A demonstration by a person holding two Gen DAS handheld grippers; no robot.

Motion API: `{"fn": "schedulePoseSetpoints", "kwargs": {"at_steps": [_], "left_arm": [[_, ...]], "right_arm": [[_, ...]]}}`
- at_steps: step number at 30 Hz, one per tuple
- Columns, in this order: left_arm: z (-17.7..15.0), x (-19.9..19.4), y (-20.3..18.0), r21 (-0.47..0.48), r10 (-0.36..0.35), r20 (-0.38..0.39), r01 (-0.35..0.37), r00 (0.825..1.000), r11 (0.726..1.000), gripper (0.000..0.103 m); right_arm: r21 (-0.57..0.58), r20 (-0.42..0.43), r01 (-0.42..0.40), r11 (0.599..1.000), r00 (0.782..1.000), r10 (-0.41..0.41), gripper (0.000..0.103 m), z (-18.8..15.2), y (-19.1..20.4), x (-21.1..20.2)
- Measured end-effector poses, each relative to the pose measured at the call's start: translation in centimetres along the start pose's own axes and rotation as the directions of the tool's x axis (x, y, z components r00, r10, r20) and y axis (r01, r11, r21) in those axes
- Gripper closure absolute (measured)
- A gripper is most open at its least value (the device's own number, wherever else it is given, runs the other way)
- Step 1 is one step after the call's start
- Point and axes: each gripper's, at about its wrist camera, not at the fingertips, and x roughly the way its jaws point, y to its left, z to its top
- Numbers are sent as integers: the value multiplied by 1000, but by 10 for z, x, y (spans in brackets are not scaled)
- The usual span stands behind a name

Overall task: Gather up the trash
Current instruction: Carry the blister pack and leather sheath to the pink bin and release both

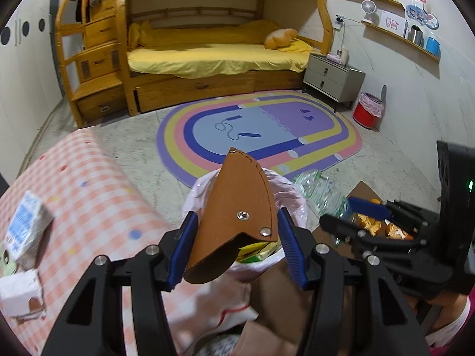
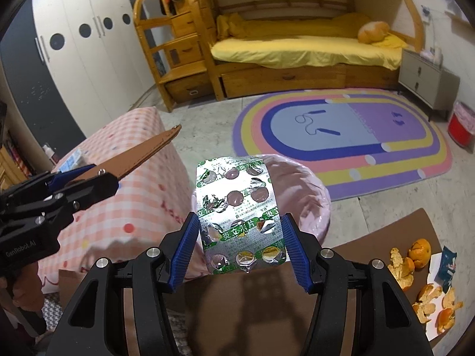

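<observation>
Right gripper pinches used blister pack, long axis fwd; pink-lined bin directly beyond/below. Left gripper clamps brown leather sheath, same bin ahead, slightly nearer.

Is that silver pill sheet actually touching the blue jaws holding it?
Touching. The right wrist view shows the pill sheet clamped at both edges between the right gripper jaws.

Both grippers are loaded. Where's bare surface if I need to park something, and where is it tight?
Free: brown board just behind the pink-lined bin; checked cloth between the boxes and the bin. Crowded: the board's right end, covered with orange peels and a wrapper.
</observation>
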Motion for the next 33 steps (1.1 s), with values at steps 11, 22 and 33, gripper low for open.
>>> {"fn": "schedulePoseSetpoints", "kwargs": {"at_steps": [11,22,33], "left_arm": [[26,27,-3,5,-20,18,20,1000,1000,33],[17,-2,24,-71,67,39,-64,997,995,32],[-19,-60,47,-121,169,62,-161,984,979,31]], "right_arm": [[19,-22,47,999,999,-47,40,19,-16,43],[104,-12,31,994,999,-30,29,14,-30,18],[15,56,-40,999,998,39,29,16,22,-36]]}}
